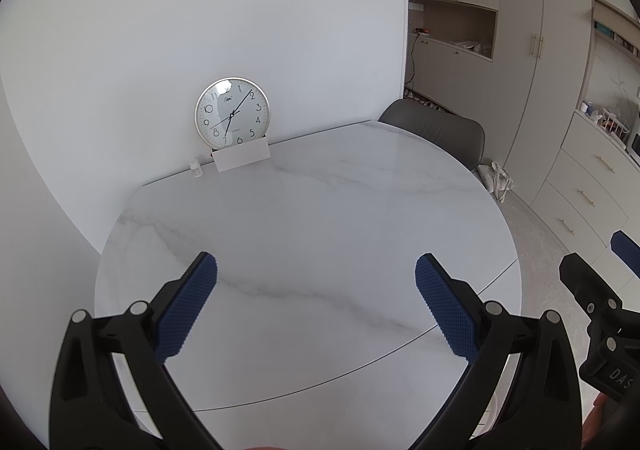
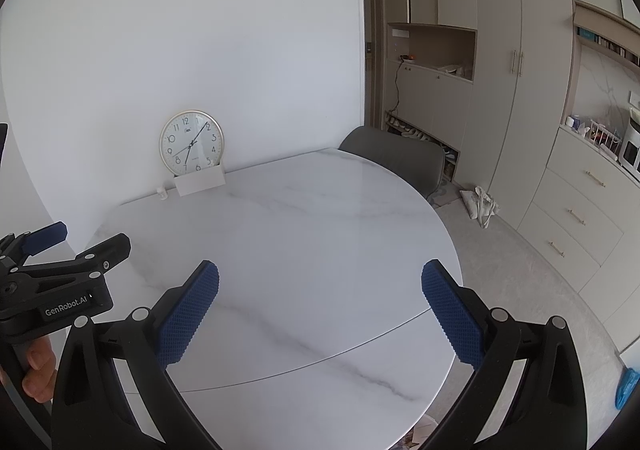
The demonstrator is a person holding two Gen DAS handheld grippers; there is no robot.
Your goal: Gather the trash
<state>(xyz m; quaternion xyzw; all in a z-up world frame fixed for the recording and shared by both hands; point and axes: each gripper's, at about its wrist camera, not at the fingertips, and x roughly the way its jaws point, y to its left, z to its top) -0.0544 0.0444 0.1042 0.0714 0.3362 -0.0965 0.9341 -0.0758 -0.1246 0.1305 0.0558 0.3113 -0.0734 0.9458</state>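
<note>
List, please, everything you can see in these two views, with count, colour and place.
Table: one, white marble with grey veins, round, below both grippers.
Clock: one, white face with pale metal rim, leaning on the wall at the table's far edge.
Card: one, white, standing in front of the clock.
Small bottle: one, white, left of the card.
Chair: one, grey, beyond the table.
Cabinets: several, beige, along the right side.
Cloth bag: one, whitish, on the floor by the cabinets.
Left gripper: black with blue pads, open, empty.
Right gripper: black with blue pads, open, empty.
</note>
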